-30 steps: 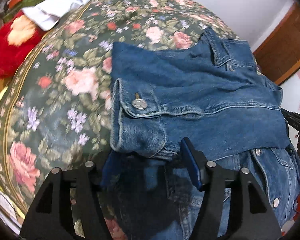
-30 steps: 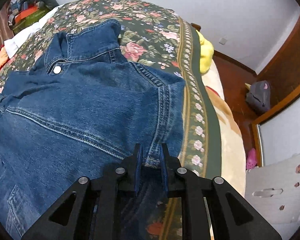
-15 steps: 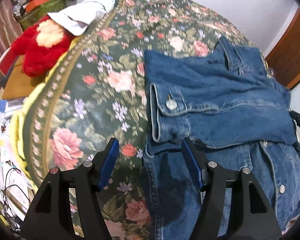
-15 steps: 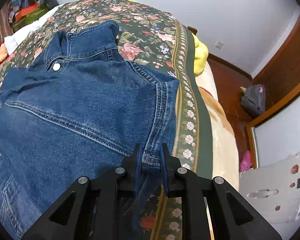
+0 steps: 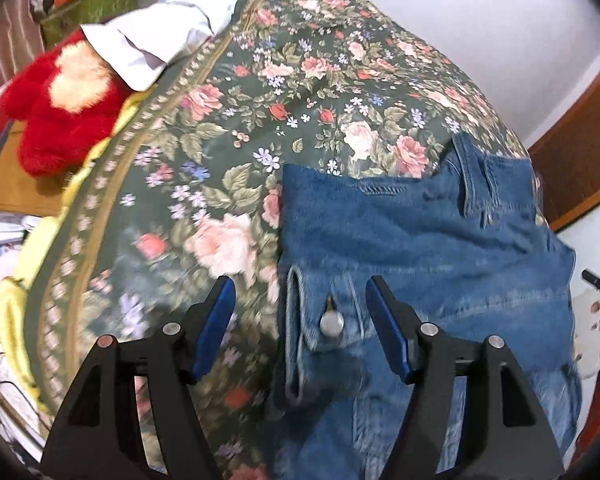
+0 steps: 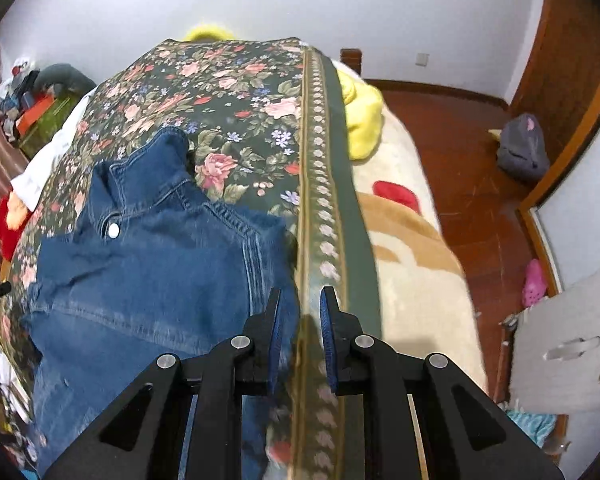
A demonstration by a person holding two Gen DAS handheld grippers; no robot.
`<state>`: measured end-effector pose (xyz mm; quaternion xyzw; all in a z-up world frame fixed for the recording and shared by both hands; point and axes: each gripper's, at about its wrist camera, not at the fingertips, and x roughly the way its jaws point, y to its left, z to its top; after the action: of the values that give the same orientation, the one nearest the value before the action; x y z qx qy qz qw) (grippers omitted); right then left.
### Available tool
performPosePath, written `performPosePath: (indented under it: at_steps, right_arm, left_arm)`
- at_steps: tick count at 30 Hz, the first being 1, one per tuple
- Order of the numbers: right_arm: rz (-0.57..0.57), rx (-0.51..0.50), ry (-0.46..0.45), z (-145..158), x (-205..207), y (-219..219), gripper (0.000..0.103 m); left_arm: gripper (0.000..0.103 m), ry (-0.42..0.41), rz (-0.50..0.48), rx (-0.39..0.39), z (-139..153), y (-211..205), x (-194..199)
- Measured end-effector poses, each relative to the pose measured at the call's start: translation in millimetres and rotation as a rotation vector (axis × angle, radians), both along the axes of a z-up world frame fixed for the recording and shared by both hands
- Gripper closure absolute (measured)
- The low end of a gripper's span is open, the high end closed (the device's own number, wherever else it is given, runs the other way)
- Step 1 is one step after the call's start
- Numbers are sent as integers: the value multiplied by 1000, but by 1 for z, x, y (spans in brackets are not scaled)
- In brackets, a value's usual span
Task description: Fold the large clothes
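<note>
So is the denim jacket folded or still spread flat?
Partly folded: the denim jacket has one sleeve laid across its body, cuff on top.

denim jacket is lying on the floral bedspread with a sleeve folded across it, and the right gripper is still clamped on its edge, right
Not quite. The denim jacket does lie on the floral bedspread with a sleeve folded across it, but the right gripper is not clamped on it. The right wrist view shows its jaws apart with no denim between them, beside the jacket's edge over the bedspread's border.

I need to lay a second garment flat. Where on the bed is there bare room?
Bare floral bedspread lies beyond the blue denim jacket, towards the white cloth. Crowded: red plush toy, yellow plush.
</note>
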<state>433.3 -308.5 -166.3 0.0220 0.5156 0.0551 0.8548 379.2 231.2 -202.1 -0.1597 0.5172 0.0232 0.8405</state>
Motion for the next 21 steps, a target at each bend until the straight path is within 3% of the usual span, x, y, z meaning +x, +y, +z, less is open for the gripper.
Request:
performPosePath:
  at_steps: [4, 6, 8, 9, 10, 12, 15, 21]
  right_arm:
    - [19, -55, 47, -38, 20, 15, 90]
    - [29, -72, 26, -45, 20, 17, 86]
    - [14, -130, -13, -44, 16, 17, 67]
    - [-15, -224, -45, -44, 14, 17, 34]
    - [-24, -289, -83, -44, 12, 16, 12]
    - [3, -270, -87, -46, 9, 10, 12]
    - [-18, -158, -63, -38, 8, -5, 12]
    - [20, 53, -112, -13, 8, -2, 14]
  left_arm:
    - [36, 32, 4, -26, -17, -3, 18]
    - [36, 41, -7, -25, -23, -6, 22]
    - [36, 47, -23, -14, -27, -8, 25]
    - [36, 51, -32, -6, -30, -9, 27]
    - [36, 54, -36, 0, -31, -8, 28]
    - [36, 59, -37, 9, -35, -7, 32]
    - [36, 61, -32, -18, -42, -3, 39]
    - [36, 43, -22, -81, -52, -3, 62]
